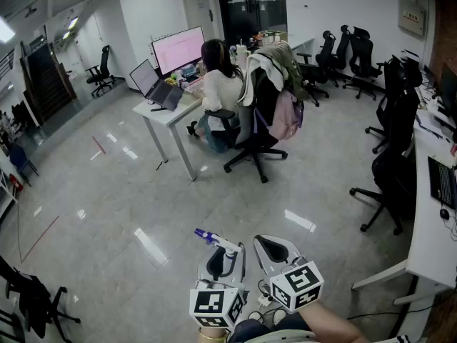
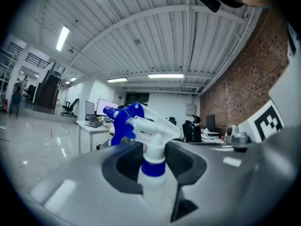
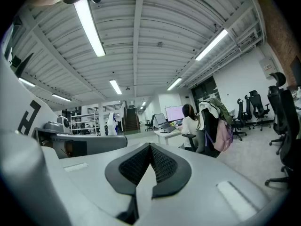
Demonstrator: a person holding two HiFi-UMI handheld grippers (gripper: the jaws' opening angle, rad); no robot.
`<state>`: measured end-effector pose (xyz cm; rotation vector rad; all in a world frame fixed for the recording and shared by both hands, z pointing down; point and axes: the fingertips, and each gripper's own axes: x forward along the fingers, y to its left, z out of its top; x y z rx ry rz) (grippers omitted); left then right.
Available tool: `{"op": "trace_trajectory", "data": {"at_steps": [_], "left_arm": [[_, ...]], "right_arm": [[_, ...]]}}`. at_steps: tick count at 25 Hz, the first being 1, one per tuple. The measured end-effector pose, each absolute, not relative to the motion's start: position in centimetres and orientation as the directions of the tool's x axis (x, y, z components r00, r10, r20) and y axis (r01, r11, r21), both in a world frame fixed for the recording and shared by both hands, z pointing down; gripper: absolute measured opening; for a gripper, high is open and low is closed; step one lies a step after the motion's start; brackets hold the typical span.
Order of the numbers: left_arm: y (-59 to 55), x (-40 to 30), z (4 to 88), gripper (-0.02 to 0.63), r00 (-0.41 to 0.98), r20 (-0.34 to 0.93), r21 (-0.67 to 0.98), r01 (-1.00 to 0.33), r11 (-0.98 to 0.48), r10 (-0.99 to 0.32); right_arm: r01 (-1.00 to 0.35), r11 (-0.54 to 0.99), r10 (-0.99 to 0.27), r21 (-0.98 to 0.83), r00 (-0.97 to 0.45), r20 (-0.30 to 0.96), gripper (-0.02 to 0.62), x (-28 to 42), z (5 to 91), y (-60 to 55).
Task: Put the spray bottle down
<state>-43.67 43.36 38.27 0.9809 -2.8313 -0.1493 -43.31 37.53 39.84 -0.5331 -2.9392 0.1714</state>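
Note:
A white spray bottle with a blue trigger head stands upright between the jaws of my left gripper, low in the head view. In the left gripper view the bottle's neck and blue collar sit between the dark pads, and its nozzle points left. My left gripper is shut on the bottle. Just to its right, my right gripper is held level over the floor. In the right gripper view, the right gripper has its pads together at the tips with nothing between them.
A person sits at a white desk with a monitor and laptop. Behind them stands a chair draped with clothes and a pink bag. Black office chairs line a long desk at the right. Glossy floor lies below.

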Motion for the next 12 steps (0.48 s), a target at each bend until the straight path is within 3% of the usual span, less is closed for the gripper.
{"op": "trace_trajectory", "data": {"at_steps": [12], "left_arm": [[38.7,-42.5,39.6,0.138,-0.646,0.106,0.151,-0.741,0.654,-0.756]], "right_arm": [[0.161,0.982,0.173,-0.102,-0.977,0.122,-0.002,-40.7,40.5,32.7]]}}
